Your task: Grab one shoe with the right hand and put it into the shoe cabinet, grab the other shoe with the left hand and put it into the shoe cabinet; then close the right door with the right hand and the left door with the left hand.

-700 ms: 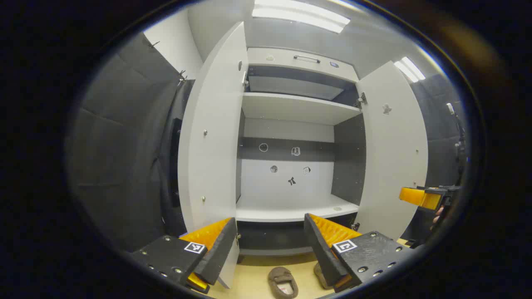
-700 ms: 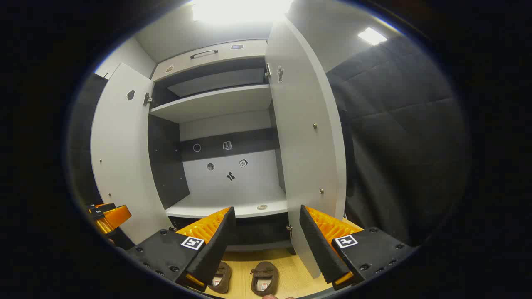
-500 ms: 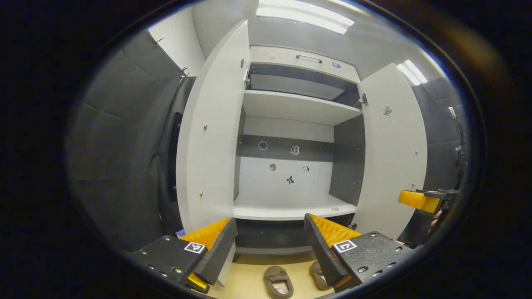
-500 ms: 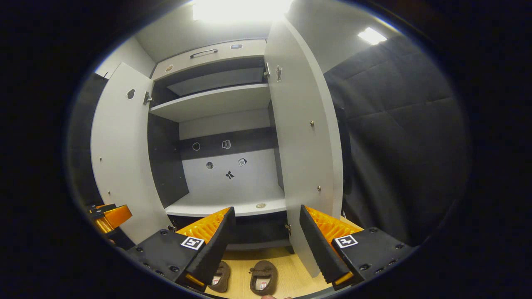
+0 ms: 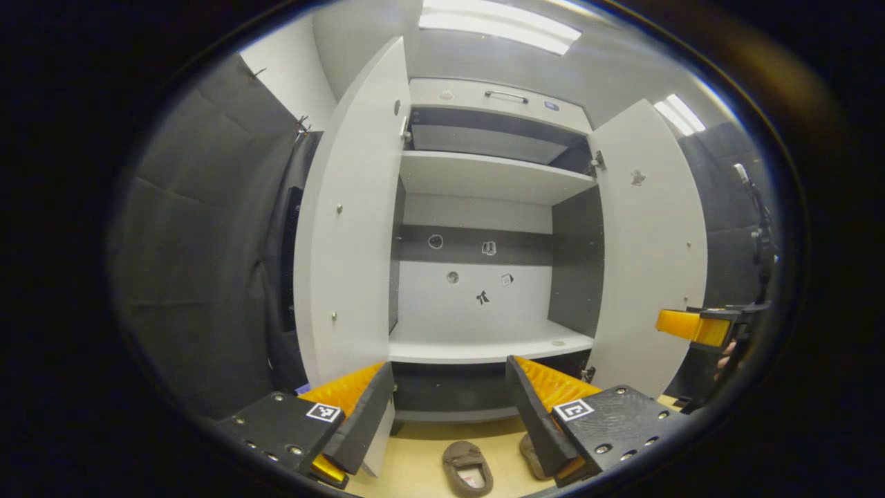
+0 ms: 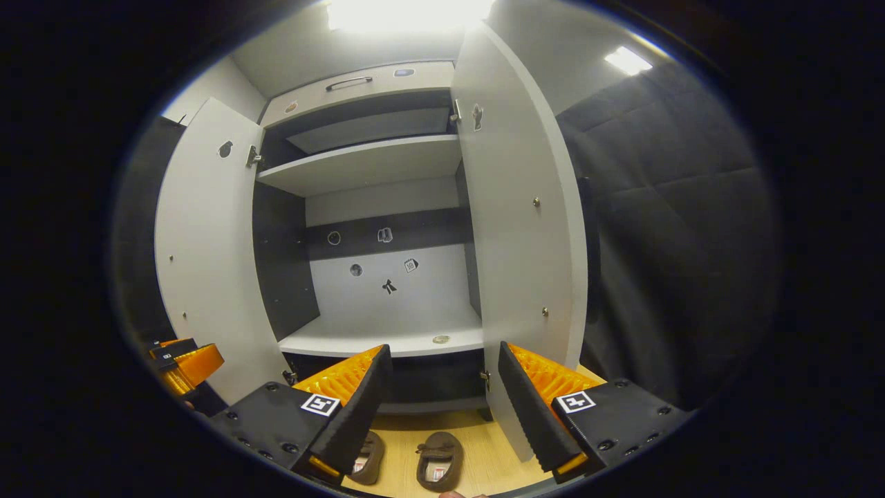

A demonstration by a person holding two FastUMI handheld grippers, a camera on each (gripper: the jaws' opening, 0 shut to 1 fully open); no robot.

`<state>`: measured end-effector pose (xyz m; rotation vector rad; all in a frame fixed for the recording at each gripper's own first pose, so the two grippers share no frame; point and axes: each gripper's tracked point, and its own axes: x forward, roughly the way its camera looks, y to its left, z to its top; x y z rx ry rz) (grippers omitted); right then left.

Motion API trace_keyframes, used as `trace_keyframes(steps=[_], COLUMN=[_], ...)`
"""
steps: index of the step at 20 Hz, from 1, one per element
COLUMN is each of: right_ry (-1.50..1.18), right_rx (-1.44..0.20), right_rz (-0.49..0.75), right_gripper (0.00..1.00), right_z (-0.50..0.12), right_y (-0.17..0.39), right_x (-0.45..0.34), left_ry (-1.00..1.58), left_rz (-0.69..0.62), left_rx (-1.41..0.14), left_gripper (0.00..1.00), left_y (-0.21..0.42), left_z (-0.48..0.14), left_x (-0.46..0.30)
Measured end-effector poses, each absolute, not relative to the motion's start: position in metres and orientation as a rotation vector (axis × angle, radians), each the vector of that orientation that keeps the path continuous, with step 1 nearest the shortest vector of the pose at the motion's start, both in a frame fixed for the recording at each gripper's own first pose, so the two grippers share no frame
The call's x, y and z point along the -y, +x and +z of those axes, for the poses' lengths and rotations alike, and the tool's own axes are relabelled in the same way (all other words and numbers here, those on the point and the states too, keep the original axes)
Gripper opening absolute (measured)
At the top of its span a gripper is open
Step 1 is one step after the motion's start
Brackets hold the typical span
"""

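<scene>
Both doors of the shoe cabinet (image 5: 484, 346) stood open. The two brown shoes (image 6: 439, 462) lay side by side on the wooden floor (image 6: 484, 456) before it. The left tongs (image 5: 449, 415) and right tongs (image 6: 439, 408) were apart, holding nothing.

We see the shoe cabinet (image 5: 484, 346) with left door (image 5: 352, 207) and right door (image 5: 650, 242) swung wide, shelves bare. Two brown shoes (image 6: 438, 460) (image 6: 368, 458) lie side by side on the floor before it.
</scene>
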<state>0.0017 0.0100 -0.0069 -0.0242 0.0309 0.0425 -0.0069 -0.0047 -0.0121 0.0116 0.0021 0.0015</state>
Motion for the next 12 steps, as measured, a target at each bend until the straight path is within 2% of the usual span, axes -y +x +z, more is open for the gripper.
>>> trace_keyframes(steps=[12], right_ry=[-0.092], right_rx=[-0.129], right_rz=[0.147], right_gripper=[0.98], right_z=[-0.019], right_y=[0.015], right_x=[-0.040], left_ry=[-0.025], left_rz=[0.007], left_rx=[-0.021], left_gripper=[0.95], left_y=[-0.021], left_z=[-0.037], left_x=[-0.001])
